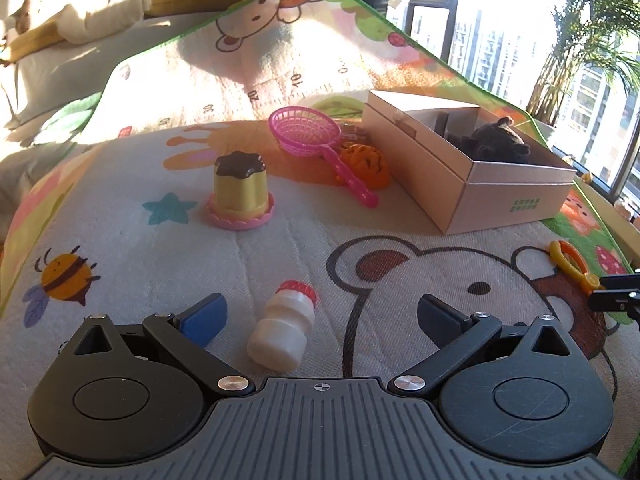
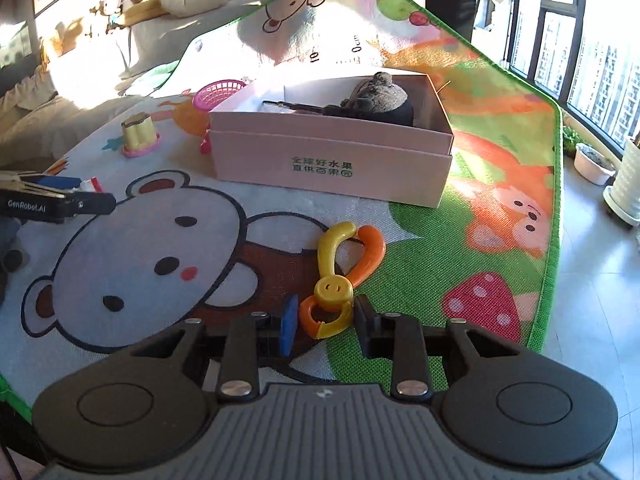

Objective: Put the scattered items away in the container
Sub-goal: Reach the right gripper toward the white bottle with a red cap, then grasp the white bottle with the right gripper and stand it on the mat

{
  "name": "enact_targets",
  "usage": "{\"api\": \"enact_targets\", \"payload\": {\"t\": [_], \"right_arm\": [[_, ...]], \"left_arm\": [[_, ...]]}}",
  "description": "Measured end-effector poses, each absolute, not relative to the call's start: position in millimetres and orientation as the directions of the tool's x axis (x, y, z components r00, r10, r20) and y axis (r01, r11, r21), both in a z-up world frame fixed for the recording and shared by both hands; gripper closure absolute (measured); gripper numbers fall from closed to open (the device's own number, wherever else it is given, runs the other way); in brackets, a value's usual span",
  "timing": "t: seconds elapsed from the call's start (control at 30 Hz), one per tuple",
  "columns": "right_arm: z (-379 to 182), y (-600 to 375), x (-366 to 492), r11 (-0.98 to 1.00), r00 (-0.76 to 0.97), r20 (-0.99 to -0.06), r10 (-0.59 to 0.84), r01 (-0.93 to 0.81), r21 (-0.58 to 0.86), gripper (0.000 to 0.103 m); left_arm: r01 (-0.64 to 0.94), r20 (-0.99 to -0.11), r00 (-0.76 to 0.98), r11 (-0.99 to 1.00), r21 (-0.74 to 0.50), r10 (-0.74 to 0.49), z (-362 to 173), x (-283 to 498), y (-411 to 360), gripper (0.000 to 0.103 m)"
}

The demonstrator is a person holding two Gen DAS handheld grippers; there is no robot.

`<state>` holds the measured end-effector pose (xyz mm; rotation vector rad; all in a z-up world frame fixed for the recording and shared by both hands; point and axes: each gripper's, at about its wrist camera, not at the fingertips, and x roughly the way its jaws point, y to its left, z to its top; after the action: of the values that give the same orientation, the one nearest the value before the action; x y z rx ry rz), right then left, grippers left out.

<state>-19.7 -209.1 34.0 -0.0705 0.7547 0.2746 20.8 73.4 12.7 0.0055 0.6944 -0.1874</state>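
Your right claw [image 2: 325,322] is narrowed around the ring end of the yellow-and-orange clip [image 2: 340,276]; whether the pads actually bite it, I can't tell. The clip's hooks reach ahead of the claw toward the box [image 2: 332,152], which sits farther ahead on the mat [image 2: 500,152]. Expect light, stiff, slick plastic that may pivot or squirt out, so pinch the thick yellow hub just above the ring. Your left claw [image 1: 320,316] is spread wide, with the bottle [image 1: 285,330] lying between its fingers, untouched.
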Motion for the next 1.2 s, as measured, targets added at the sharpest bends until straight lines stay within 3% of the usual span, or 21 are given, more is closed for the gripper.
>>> {"api": "enact_targets", "payload": {"t": [0.2,0.33,0.47,0.63,0.77,0.8,0.93,1.03,1.2], "right_arm": [[62.3,-163.3,-0.4,0.886,0.666,-0.608,0.433,-0.438,0.151,0.066],[70.6,-113.8,33.8,0.784,0.532,-0.597,0.600,-0.539,0.307,0.066],[64.2,-73.5,72.4,0.748,0.443,-0.621,0.646,-0.527,0.403,0.066],[41.5,-44.4,105.8,0.717,0.329,-0.647,0.688,-0.445,0.537,0.066],[29.2,-26.1,102.8,0.734,0.314,-0.682,0.660,-0.459,0.500,0.071],[30.5,-25.7,99.1,0.731,0.320,-0.677,0.663,-0.475,0.491,0.075],[46.3,-40.9,81.9,0.734,0.384,-0.650,0.656,-0.523,0.433,0.075],[65.7,-63.4,59.3,0.765,0.496,-0.619,0.609,-0.574,0.292,0.075],[71.6,-91.5,8.0,0.811,0.709,-0.560,0.430,-0.576,-0.107,0.075]], "left_arm": [[0.135,-0.640,0.763,0.991,0.022,-0.090,17.4,2.7,85.9,0.000],[0.075,-0.616,0.783,0.996,-0.042,-0.085,22.5,-6.1,109.9,0.000],[0.027,-0.586,0.808,0.997,-0.070,-0.063,28.9,-10.9,130.2,0.000],[0.020,-0.608,0.793,1.000,-0.024,-0.031,21.4,-7.4,138.2,0.000],[0.027,-0.611,0.790,0.998,-0.061,-0.059,17.6,-10.0,145.9,0.000],[0.029,-0.608,0.791,0.997,-0.070,-0.066,17.5,-11.1,147.1,0.000],[0.084,-0.599,0.790,0.990,-0.110,-0.133,18.9,-14.0,144.0,0.000],[0.183,-0.589,0.778,0.976,-0.121,-0.219,19.3,-16.1,125.7,0.000],[0.337,-0.559,0.778,0.941,-0.013,-0.287,18.7,-18.2,69.9,0.000]]}}
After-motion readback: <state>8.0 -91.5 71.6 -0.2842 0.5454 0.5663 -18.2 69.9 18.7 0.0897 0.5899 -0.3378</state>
